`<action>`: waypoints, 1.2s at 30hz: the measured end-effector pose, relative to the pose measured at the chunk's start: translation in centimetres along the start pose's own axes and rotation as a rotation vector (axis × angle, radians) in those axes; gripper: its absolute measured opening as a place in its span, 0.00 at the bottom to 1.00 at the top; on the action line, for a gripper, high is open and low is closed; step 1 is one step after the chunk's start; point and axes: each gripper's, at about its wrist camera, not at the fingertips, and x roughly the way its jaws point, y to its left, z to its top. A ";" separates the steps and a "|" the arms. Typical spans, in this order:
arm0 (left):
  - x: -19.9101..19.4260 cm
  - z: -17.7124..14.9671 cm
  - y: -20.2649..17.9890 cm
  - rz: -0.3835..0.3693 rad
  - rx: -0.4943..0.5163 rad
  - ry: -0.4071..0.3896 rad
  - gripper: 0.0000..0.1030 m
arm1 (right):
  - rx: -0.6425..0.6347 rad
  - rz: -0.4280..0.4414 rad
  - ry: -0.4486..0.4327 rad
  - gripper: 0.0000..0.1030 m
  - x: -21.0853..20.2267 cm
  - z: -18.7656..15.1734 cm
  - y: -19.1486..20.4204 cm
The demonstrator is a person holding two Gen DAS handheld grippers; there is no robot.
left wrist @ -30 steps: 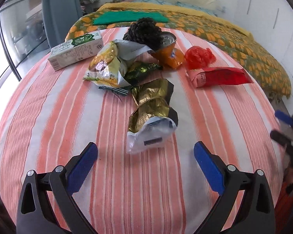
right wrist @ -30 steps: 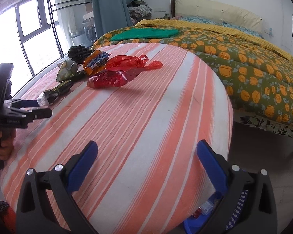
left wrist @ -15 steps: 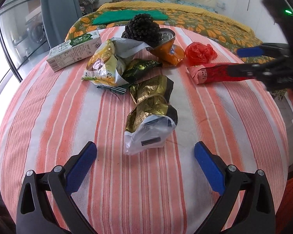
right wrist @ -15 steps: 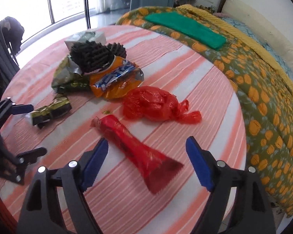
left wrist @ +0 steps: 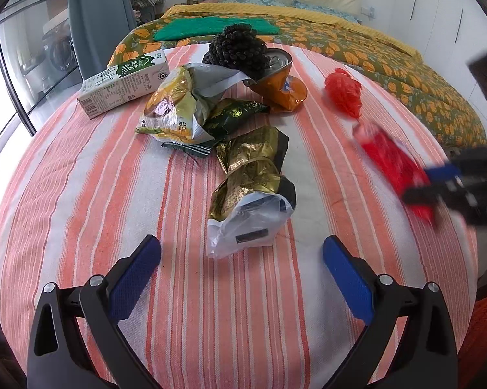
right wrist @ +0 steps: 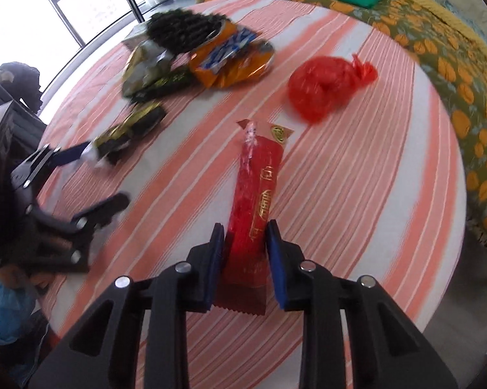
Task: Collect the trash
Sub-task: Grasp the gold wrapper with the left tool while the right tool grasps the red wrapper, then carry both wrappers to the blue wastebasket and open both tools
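Right wrist view: my right gripper (right wrist: 245,243) has just been closing, and its blue pads seem to pinch the long red wrapper (right wrist: 254,194) low in the middle of the frame. My left gripper (left wrist: 241,270) hangs wide open, holding nothing, over the striped table (left wrist: 81,201).

The white and green carton (left wrist: 125,83) lying near the far left edge of the striped tabletop (left wrist: 81,194) carries large green Chinese characters and a block of fine print, all too small to make out. The red wrapper (right wrist: 254,194) near the right edge bears gold Chinese characters and a round gold seal at its far end, none legible. The orange packet (right wrist: 233,61) toward the far edge shows white lettering on blue, too blurred to read, and the yellow-green bag (left wrist: 175,110) has small print that cannot be read.
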 end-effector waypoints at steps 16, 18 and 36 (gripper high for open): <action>-1.5 3.9 3.1 -0.218 -0.047 0.003 0.95 | 0.201 0.058 -0.105 0.50 -3.7 0.8 -2.6; -1.0 4.7 2.0 -0.200 0.001 0.026 0.91 | 0.195 0.044 -0.074 0.50 -2.8 1.4 -2.0; -2.0 3.6 -1.5 -0.162 0.044 0.011 0.24 | 0.169 -0.017 -0.135 0.14 -3.2 -0.3 -1.2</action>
